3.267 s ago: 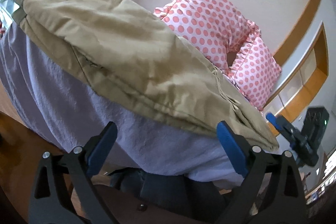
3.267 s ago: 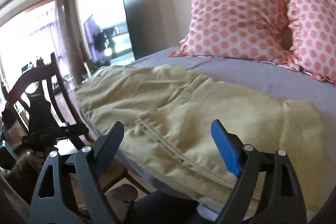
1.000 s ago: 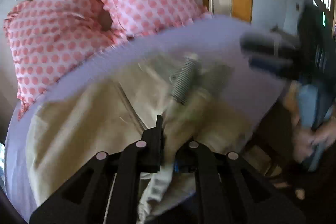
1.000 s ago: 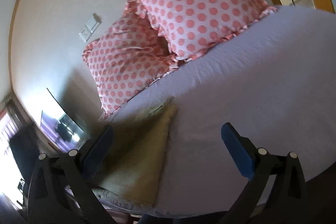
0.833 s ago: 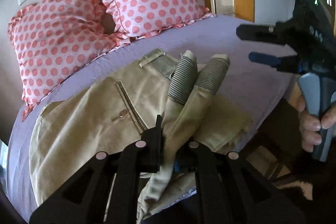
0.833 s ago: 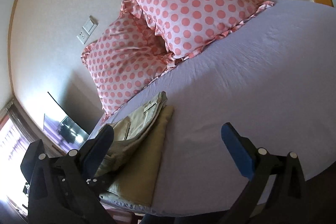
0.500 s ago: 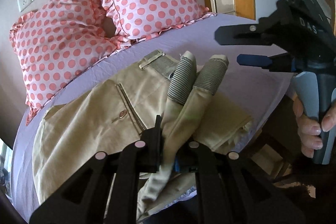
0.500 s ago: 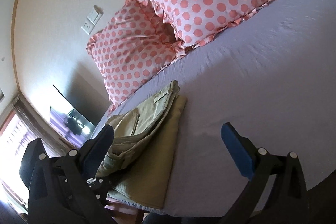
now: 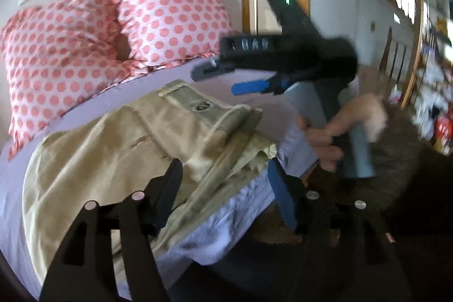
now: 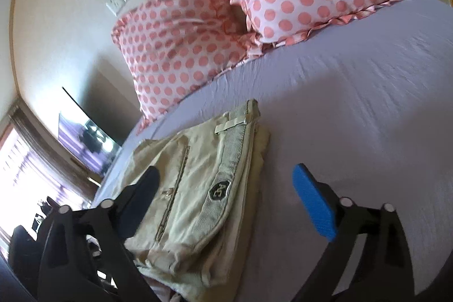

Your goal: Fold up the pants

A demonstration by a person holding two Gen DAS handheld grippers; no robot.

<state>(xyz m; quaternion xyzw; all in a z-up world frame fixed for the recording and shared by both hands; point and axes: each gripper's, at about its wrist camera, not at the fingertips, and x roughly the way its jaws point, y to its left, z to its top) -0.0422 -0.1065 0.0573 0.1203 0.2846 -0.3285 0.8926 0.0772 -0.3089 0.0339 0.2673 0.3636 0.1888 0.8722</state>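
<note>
The khaki pants (image 9: 119, 149) lie folded in a stack at the near edge of the lilac bed (image 9: 215, 231), waistband with a dark badge on top. They also show in the right wrist view (image 10: 198, 188). My left gripper (image 9: 223, 183) is open and empty, just above the stack's near edge. My right gripper (image 10: 226, 194) is open and empty, low over the stack's right side. It also shows in the left wrist view (image 9: 226, 78), held in a hand to the right of the pants, jaws apart.
Two pink polka-dot pillows (image 9: 113, 33) lean on the wall at the bed's head, also seen in the right wrist view (image 10: 254, 4). Lilac sheet (image 10: 354, 104) spreads right of the pants. A dark TV (image 10: 87, 140) and a bright window (image 10: 22, 174) are at left.
My left gripper has opened and let go of the pants' leg ends, which now lie flat on the stack. My right gripper has moved closer to the pants.
</note>
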